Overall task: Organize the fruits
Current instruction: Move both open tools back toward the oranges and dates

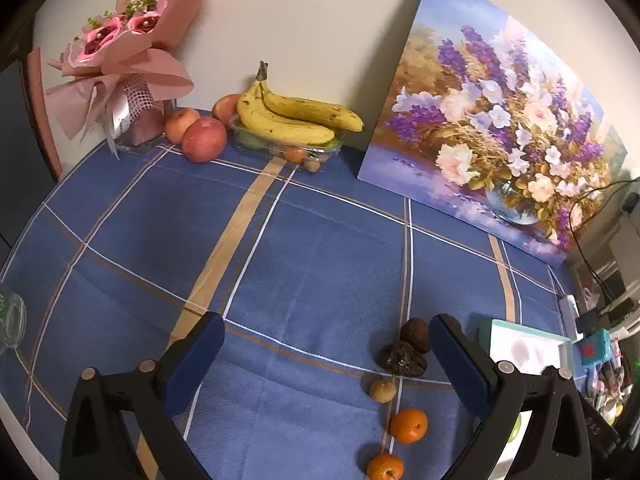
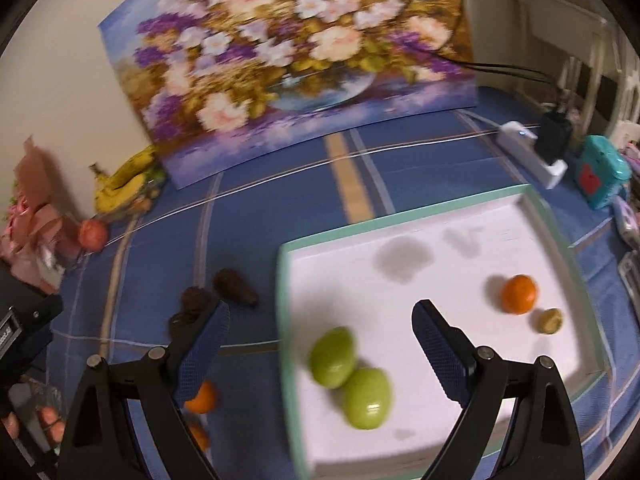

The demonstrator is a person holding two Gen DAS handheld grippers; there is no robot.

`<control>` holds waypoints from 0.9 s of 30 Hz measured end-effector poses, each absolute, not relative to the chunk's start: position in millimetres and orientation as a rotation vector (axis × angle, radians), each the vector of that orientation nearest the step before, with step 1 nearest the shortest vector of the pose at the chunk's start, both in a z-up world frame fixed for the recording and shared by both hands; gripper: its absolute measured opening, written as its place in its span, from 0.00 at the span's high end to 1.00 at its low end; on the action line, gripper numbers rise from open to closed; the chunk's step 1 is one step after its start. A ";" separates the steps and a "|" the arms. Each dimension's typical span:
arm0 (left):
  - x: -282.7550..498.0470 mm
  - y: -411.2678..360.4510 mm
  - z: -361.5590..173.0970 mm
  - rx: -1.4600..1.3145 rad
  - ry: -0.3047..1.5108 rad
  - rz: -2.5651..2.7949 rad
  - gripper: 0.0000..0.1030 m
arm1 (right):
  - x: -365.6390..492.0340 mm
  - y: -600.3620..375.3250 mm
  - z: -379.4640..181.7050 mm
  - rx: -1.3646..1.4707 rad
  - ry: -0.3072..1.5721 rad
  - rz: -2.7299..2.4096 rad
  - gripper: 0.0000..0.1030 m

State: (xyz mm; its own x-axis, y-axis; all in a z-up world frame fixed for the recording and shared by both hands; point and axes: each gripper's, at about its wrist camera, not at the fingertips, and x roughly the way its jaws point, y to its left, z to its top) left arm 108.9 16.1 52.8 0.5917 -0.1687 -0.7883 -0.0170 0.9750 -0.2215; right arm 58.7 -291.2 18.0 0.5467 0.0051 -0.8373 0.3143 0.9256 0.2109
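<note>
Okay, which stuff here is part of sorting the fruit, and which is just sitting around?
Part of the job:
white tray
two green fruits
orange in tray
loose oranges
bananas
apples

Lying about:
flower painting
bouquet
power strip
teal gadget

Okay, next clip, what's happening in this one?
A person is sorting fruit with two handheld claws on a blue checked tablecloth. Both claws are open and empty. The right claw hovers over a white tray holding two green fruits, an orange and a small brown fruit. The left claw faces loose oranges and dark brown pieces on the cloth.
</note>
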 end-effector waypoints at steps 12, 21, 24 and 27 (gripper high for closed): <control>89.2 39.1 50.1 -0.191 0.956 -0.012 0.00 | 75.1 -228.8 14.4 0.291 1.042 -0.070 0.11; 87.1 42.6 14.0 -0.192 1.058 0.030 0.00 | 81.8 -188.3 -19.9 0.237 1.160 0.007 0.17; 94.8 43.7 -4.2 -0.190 1.115 0.047 0.00 | 85.2 -179.1 -35.8 0.218 1.211 0.018 0.18; 104.3 47.1 -23.9 -0.225 1.175 0.039 0.00 | 85.8 -172.5 -48.7 0.200 1.254 0.026 0.19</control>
